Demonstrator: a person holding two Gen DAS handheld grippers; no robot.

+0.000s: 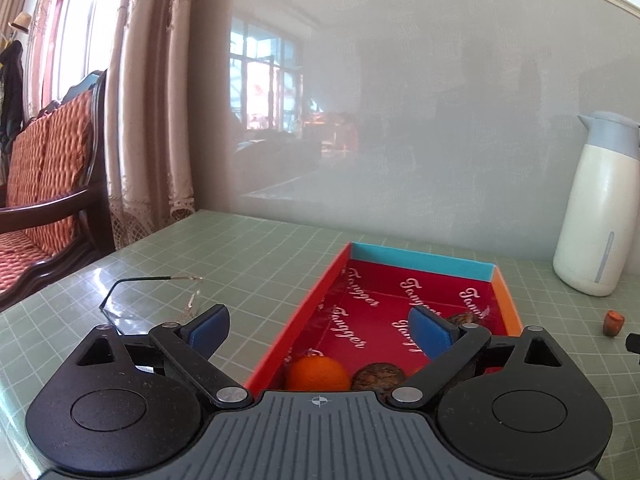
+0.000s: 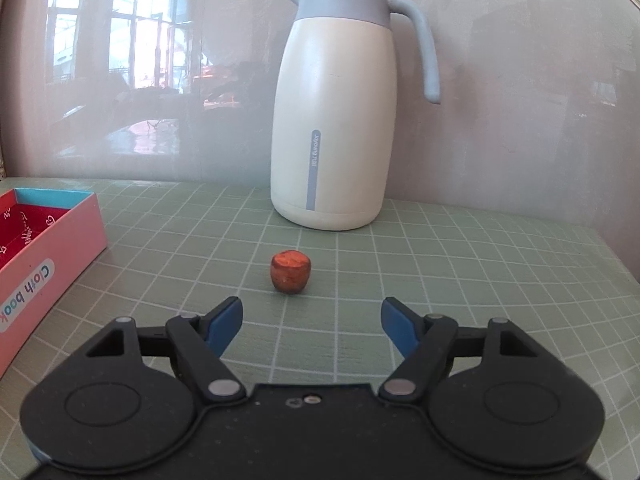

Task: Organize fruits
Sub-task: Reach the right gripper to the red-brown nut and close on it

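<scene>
Both jaws are held wide and empty, the left gripper [image 1: 320, 334] over the box [image 1: 420, 258] holding an orange [image 1: 318, 374] and walnut [image 1: 378, 376], the right gripper [image 2: 312, 322] facing a small fruit [image 2: 291, 272] before the jug [image 2: 336, 120].

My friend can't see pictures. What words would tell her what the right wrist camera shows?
An open right gripper with blue pads points at a small reddish-brown fruit on a green grid table. Behind it stands a cream jug with a grey-blue lid and handle; a pink box sits at the left edge.
</scene>
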